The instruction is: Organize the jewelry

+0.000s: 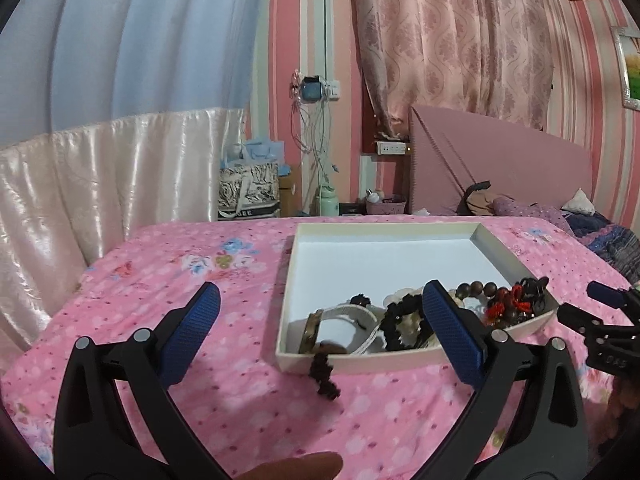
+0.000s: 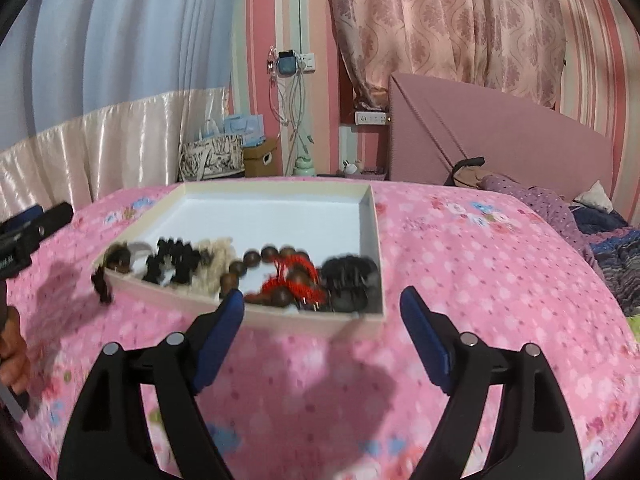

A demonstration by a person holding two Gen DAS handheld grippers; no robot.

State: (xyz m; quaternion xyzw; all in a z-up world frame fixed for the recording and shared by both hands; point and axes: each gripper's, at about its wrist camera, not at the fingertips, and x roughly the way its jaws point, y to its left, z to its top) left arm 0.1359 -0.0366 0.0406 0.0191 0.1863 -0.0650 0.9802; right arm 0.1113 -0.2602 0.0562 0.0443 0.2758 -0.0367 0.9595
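Cream-walled tray (image 1: 348,362) holds the heaped jewelry on a pink floral bedspread (image 1: 200,280)

Wooden beads (image 2: 276,254), red cord (image 2: 292,280) and black pieces crowd its near side; one dark strand (image 1: 325,376) hangs over the rim; left gripper (image 1: 320,328) and right gripper (image 2: 322,320) hover before it, jaws spread wide, gripping nothing.

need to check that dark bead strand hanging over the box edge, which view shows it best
The left wrist view: the dark bead strand is sharp and near the middle, draped over the box front wall onto the bedspread. The right wrist view shows it small, blurred, far left.
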